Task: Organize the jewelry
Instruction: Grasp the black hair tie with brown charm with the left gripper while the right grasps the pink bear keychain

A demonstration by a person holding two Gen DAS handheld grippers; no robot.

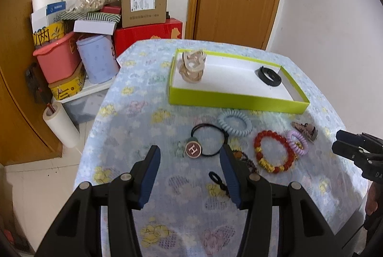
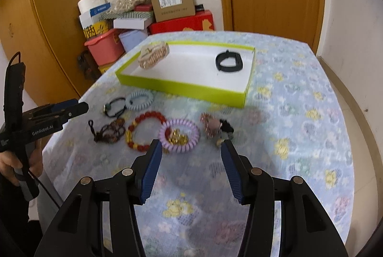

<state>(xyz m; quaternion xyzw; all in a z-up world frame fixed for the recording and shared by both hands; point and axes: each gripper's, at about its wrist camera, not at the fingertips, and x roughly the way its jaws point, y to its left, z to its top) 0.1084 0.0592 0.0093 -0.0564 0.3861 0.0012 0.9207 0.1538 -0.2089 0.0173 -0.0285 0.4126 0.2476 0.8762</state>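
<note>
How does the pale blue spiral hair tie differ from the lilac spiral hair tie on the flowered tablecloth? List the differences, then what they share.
Colour: the pale blue spiral hair tie is pale blue; the lilac spiral hair tie is lilac.
Contents: the blue one rings bare cloth; the lilac one has gold pieces inside its ring.
Place: the blue one lies nearer the lime-green box; the lilac one lies nearer the camera.
Shared: both are coiled loops lying flat outside the box.

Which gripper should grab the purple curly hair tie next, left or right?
Right, probably. The right gripper hangs open just in front of the purple spiral hair tie, while the left gripper faces the black hair tie with the round H charm, further from the purple one.
</note>
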